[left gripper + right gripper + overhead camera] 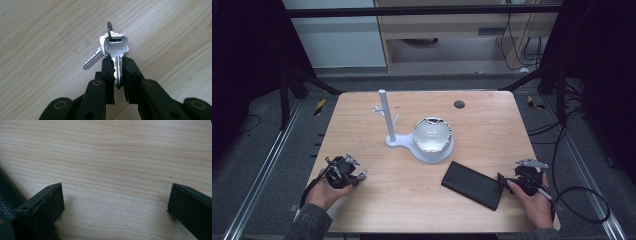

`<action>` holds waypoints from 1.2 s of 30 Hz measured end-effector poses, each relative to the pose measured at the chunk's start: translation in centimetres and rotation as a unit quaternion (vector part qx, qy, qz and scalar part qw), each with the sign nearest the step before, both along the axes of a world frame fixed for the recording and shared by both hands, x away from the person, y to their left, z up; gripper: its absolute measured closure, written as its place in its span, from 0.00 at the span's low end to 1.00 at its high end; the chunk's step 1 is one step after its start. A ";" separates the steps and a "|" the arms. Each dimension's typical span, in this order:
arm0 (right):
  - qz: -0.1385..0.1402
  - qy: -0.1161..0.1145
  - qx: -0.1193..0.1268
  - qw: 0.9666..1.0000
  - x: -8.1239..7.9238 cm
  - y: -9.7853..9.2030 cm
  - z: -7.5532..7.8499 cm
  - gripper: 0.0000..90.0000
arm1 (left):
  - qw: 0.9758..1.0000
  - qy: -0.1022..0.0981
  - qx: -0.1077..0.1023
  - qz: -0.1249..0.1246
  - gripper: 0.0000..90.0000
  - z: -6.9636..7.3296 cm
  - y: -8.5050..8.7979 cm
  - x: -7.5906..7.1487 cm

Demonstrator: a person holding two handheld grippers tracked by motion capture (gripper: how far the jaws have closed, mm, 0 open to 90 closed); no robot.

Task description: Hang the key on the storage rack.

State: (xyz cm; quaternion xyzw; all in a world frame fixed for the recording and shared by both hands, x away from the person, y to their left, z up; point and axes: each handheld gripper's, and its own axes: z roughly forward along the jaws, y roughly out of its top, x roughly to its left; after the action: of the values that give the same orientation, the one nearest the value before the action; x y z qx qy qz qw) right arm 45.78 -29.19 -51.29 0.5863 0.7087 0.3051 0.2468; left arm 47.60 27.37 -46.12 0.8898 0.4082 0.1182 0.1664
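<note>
The left gripper (pixel 117 72) had its jaws closed almost fully on the blade of one key of a bunch of keys (pixel 113 48). That key stood on edge between the two jaws, with its square head and the small ring (pixel 109 28) rising just beyond the jaw tips. A second key hung from the same ring and pointed off to one side of the jaws, close over the wooden surface (pixel 50 32). In the high view the left gripper (pixel 344 172) was near the front corner of the surface, held in the person's left hand (pixel 324 192).

The right gripper (pixel 115 205) had its jaws wide apart with nothing between them but bare wood. Just outside one jaw, at the edge of that view, lay the dark textured side of a black case (pixel 8 192); in the high view this black case (pixel 473 184) rested flat, just beside the right gripper (pixel 523 180).

So the picking up of the keys seemed to be done: the grasp looked firm and narrow. What was left, as a judgement, was to carry the keys away to a place. The white stand (pixel 388 120) with its small pegs and its dish (pixel 432 136) stood well ahead of both grippers, and no key hung there yet. Whether the keys were meant for a peg, the dish or the case could not be told.
</note>
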 end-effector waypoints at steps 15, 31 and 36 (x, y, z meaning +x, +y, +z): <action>0.001 -0.001 -0.001 1.000 0.0 0.0 0.0 0.01 | 1.000 0.002 0.000 0.014 0.68 -0.8 -0.4 0.4; 0.002 -0.001 -0.001 1.000 0.0 0.0 0.0 0.01 | 1.000 0.001 -0.006 -0.012 0.89 1.0 -1.2 -0.2; 0.002 -0.001 -0.001 1.000 0.0 0.0 0.0 0.01 | 1.000 -0.003 0.003 -0.024 0.89 1.7 -1.6 -0.2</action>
State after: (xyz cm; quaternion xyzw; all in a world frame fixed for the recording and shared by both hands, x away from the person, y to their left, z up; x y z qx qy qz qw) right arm 45.81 -29.22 -51.29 0.5841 0.7104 0.3051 0.2472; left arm 47.38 25.76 -44.38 0.8993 0.3863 0.1181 0.1676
